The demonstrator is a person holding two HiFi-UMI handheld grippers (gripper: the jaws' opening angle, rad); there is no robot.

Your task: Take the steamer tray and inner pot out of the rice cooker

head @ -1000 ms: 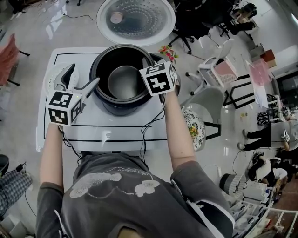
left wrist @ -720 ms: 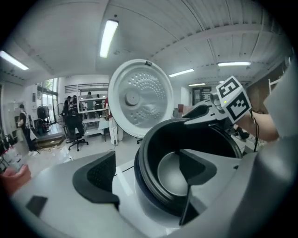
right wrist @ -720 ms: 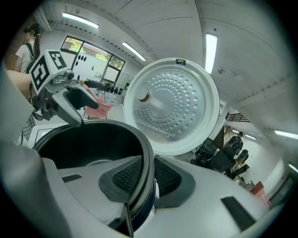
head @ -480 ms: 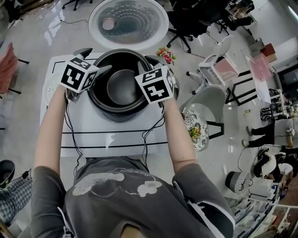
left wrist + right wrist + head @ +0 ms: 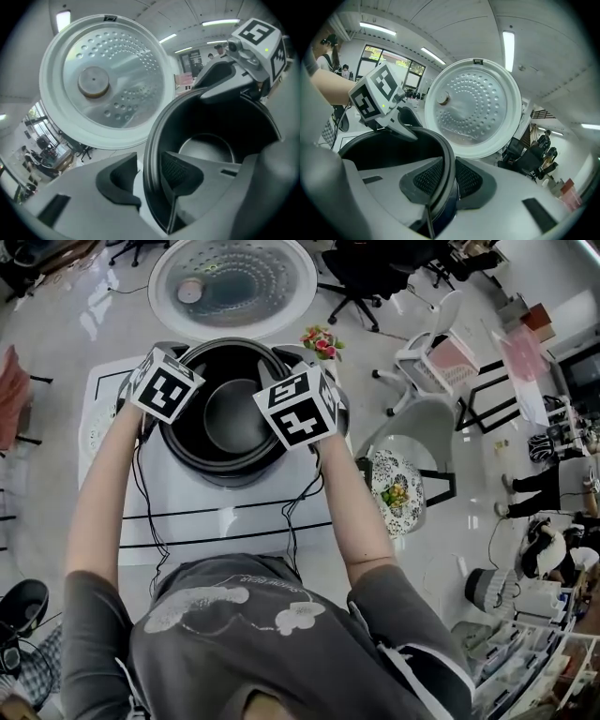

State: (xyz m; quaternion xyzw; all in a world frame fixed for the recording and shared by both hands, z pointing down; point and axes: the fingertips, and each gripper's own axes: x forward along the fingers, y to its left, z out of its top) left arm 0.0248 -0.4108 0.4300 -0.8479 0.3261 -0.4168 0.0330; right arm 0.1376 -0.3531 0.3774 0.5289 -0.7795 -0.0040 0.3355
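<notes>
On the white table, in the rice cooker w/ lid open at 12 o'clock, sat the inner pot. The right gripper pinched its rim at 3 o'clock. The left gripper straddled the rim at 9, jaws just closing, outer pad not yet touching. Best approach: finish that pinch, then lift both sides evenly, straight up. Both forearms reached fwd, grippers tilted down.

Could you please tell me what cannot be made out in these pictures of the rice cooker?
- Steamer tray: in no view, so where it lies cannot be told.
- Right tool grip on the inner pot rim: hidden in the head view by its marker cube; only the right gripper view shows it.
- Mark at the lid top edge: too small to read in either gripper view.
</notes>
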